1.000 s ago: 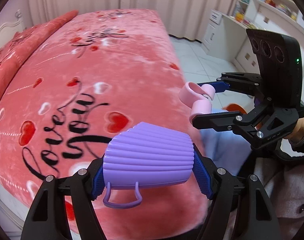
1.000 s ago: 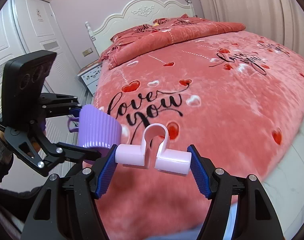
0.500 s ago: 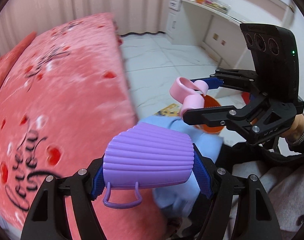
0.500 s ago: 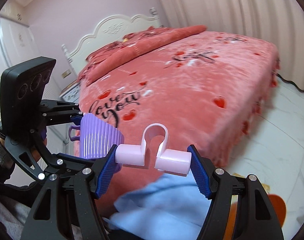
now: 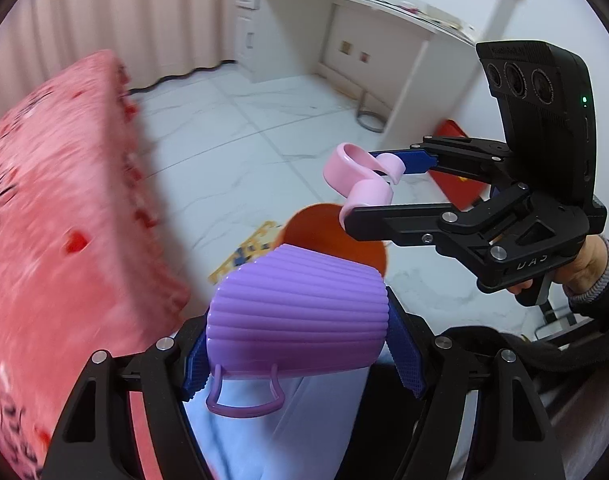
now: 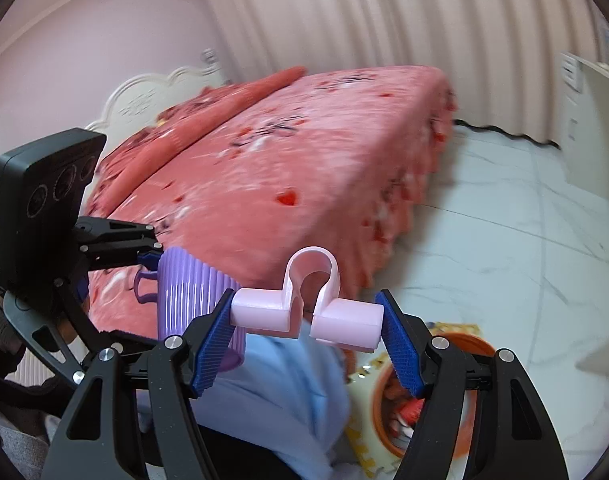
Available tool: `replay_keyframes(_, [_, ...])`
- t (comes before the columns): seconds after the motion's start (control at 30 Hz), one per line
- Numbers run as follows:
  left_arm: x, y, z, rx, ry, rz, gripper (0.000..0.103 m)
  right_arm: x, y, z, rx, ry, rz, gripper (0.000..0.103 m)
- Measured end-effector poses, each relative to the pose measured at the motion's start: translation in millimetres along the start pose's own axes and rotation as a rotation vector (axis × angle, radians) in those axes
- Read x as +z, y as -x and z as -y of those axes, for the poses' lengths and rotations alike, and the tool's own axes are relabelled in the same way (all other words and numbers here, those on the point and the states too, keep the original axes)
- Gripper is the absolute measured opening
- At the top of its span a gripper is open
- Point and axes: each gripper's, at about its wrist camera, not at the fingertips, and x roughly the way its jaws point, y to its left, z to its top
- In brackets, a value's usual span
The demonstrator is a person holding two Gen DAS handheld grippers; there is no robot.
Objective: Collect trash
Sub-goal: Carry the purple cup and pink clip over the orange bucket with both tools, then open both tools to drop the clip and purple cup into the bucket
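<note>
The left gripper (image 5: 296, 344) had its jaws spread fairly wide and clamped on a ribbed purple cup (image 5: 296, 316), the blue pads (image 5: 404, 356) pressing its two ends. The cup lay on its side with its long axis running across from pad to pad, and its thin handle (image 5: 244, 400) hung down toward the camera. It was held in the air above a light blue cloth (image 5: 288, 432), just off the corner of the bed (image 5: 56, 216).

The right gripper (image 6: 306, 320) held a pink clip (image 6: 306, 312), its jaws at a middling width and its pads (image 6: 400, 344) pushing on the clip's two short stubs. The stubs ran crosswise between the pads and the clip's arched loop stood upward. In the left wrist view the same clip (image 5: 360, 176) sat in that gripper (image 5: 368, 184) with the loop pointing left, above an orange bin (image 5: 328, 236).

The bin (image 6: 464, 348) stood on the white floor (image 6: 504, 240) near the foot corner of the bed (image 6: 264, 184), beside a yellow mat (image 6: 364, 372), with some red bits inside that were too blurred to name. The cup (image 6: 188, 292) showed at the left of the right wrist view, gripped in the left gripper (image 6: 152, 292). A white desk (image 5: 344, 20) stood against the far wall
</note>
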Motion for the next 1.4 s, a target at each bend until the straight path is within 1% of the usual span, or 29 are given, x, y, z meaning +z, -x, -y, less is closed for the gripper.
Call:
replay_keyframes(0.13, [26.2,-27.5,10.5,-0.045,-0.046,-0.019,0.074,-10.3,12.3,39.9,-0.058,-0.072,0.016,0.069])
replay_keyframes(0.27, [46.7,-55.6,17.3,-0.08,-0.079,-0.035,0.074,-23.4,13.4,79.7,-0.111,-0.141,0.007,0.069])
replay_keyframes(0.43, [58.2,-90.1,22.0,-0.114,-0.079,-0.07,0.074,-44.0,4.8,122.4,-0.141,-0.216,-0.032,0.069])
replay_keyframes(0.57, [54.2,-109.9,23.3,-0.129,-0.079,-0.121,0.074,-60.4,-14.1,144.1,-0.143,-0.265,-0.075,0.07])
replay_keyframes(0.7, [54.1,-128.7,20.1,-0.135,-0.068,-0.164,0.074,-71.6,-31.0,155.4,-0.145,-0.291,-0.111,0.071])
replay_keyframes(0.83, [56.7,-140.0,17.4,-0.141,-0.059,-0.191,0.074,-79.3,-39.1,161.4,-0.161,-0.32,-0.133,0.073])
replay_keyframes(1.13, [60.0,-150.6,23.6,-0.143,-0.056,-0.21,0.074,-82.3,-28.1,164.8,-0.176,-0.346,-0.105,0.073])
replay_keyframes(1.3, [60.7,-157.0,26.1,-0.126,-0.074,-0.214,0.074,-82.0,-24.4,165.7,-0.181,-0.354,-0.099,0.073])
replay_keyframes(1.4, [62.7,-162.0,25.9,-0.1,-0.081,-0.218,0.075,-81.4,-24.2,165.3,-0.185,-0.359,-0.095,0.073])
